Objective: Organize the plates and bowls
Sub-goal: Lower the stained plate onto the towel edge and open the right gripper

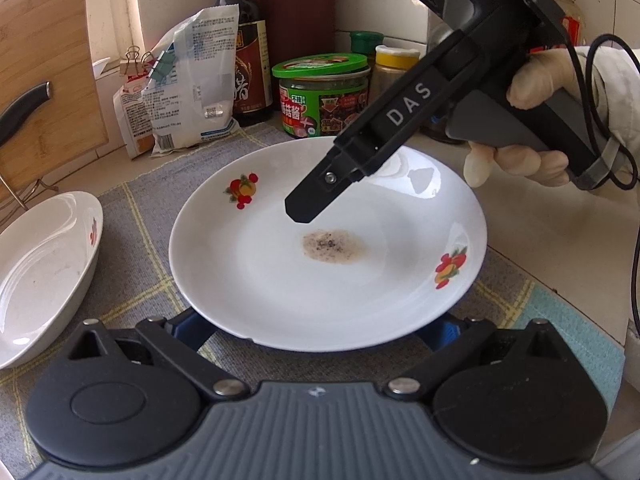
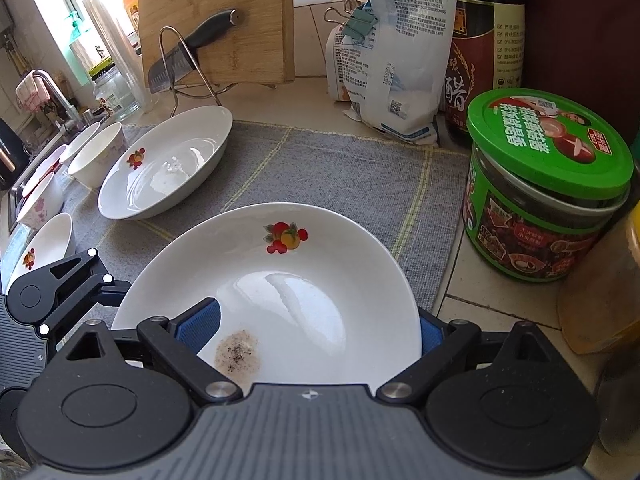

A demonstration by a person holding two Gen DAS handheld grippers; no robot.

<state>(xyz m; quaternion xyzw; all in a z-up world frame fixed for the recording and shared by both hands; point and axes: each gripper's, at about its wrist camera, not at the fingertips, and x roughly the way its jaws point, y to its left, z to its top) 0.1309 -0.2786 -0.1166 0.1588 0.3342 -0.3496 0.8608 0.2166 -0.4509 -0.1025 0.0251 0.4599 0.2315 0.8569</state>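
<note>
A white plate with fruit prints and a brown speckled stain [image 1: 328,252] lies on the grey mat; it also shows in the right wrist view [image 2: 280,288]. My left gripper [image 1: 320,330] is open, its blue pads either side of the plate's near rim. My right gripper [image 2: 308,334] is open, its fingers straddling the plate's rim; its finger [image 1: 320,192] hovers over the plate in the left wrist view. A second white oval dish [image 1: 40,272] lies to the left, also seen in the right wrist view [image 2: 168,164]. Several small bowls [image 2: 96,152] stand further left.
A green-lidded jar [image 2: 548,188], a dark vinegar bottle [image 2: 484,40] and a clipped white bag [image 2: 396,52] stand at the back. A bamboo cutting board [image 2: 216,20] and a knife [image 2: 188,52] rest on a wire rack. The sink tap [image 2: 52,92] is far left.
</note>
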